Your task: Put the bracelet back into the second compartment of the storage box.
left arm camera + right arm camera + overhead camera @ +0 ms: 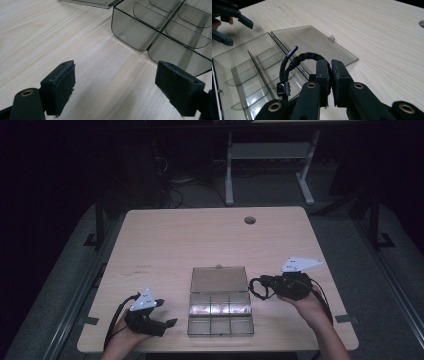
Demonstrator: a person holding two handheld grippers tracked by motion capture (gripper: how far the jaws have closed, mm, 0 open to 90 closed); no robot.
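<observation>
Your worktop [165, 240] is pale wood with a round hole [250, 220] near its far edge.

On its near half sits the box [220, 320], clear and split into compartments by dividers. Its lid [219, 279] is swung fully open and lies flat on the worktop on the far side, with a small latch tab at its far edge. In the right gripper view the box [249, 75] lies to the left and the lid [312, 45] just past your fingers.

Your left gripper [167, 312] rests low at the near left, just beside the box and apart from it. Its fingers [62, 85] are spread wide with nothing but bare worktop between them; in the left gripper view the box's nearest corner [135, 35] lies ahead and to the right.

Your right gripper [267, 285] hangs above the worktop just right of the box, level with the hinge line between box and lid. Its fingers [323, 75] are clenched on the cord [297, 62].

The cord is a black braided loop. It arches out of the fingers to the left, above the box's hinge edge, and carries a small clasp low down, with a short ribbed tip pointing up. From the high view the cord [257, 287] shows as a dark loop at the box's right edge.
</observation>
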